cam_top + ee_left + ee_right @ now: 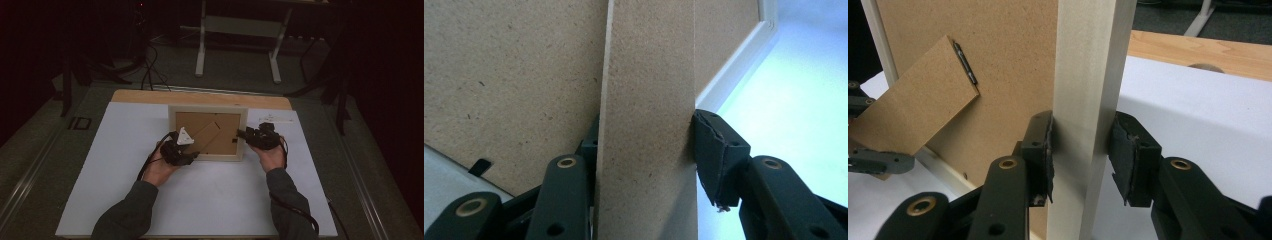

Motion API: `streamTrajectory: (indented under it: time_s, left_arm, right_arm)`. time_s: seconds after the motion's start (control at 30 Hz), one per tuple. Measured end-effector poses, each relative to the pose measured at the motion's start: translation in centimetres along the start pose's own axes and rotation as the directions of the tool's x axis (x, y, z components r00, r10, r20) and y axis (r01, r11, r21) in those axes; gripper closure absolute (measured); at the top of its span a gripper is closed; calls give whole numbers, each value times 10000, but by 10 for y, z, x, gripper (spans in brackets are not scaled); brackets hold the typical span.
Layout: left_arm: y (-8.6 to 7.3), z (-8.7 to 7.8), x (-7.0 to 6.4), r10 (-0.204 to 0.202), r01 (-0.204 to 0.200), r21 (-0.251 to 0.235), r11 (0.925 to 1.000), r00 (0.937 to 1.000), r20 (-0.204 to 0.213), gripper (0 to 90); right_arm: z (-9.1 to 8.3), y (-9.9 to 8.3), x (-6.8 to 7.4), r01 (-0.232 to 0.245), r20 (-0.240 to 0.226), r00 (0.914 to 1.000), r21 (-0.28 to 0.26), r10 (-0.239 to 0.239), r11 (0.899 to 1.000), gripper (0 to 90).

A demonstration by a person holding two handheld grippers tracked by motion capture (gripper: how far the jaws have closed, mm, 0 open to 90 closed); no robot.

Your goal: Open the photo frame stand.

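White table sheet (200, 200) across the lower half of the high view; picture frame (208, 132) face-down at centre frame, brown backing up. Easel stand (913, 107) at left of the right gripper view, already swung out from the backing on its hinge, so probably midway: leg raised, frame not yet stood upright. Left gripper (181, 151) at the frame's lower-left corner, jaws narrowed onto the stand strip (646, 125), one pad touching its edge. Right gripper (1080, 150) at mid-right of the high view, closed narrow on the pale wooden rail (1093, 75), both pads pressed against it.
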State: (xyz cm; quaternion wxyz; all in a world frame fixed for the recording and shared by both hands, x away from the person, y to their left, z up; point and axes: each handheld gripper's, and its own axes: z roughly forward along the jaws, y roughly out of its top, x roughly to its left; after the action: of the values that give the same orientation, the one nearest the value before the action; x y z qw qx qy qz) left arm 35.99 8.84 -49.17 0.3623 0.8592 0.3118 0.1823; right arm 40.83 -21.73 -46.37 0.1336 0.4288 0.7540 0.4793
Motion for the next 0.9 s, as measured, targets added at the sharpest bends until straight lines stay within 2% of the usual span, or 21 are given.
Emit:
streamTrajectory:
  time_s: [0.23, 0.4, 0.9]
  left_arm:
    - [2, 2, 0, 56, -54, 106, 9999, 9998, -214, 567]
    - [5, 3, -1, 73, -69, 114, 9999, 9993, -366, 573]
    - [6, 7, -1, -38, 40, 43, 10000, 9991, -432, 604]
  right_arm:
    - [-1, 0, 0, 162, 0, 9999, -19, -162, 9999, 627]
    - [-3, 1, 2, 395, 206, 9990, -45, -394, 9992, 626]
    - [-5, 4, 6, 803, 569, 9952, -62, -798, 9967, 626]
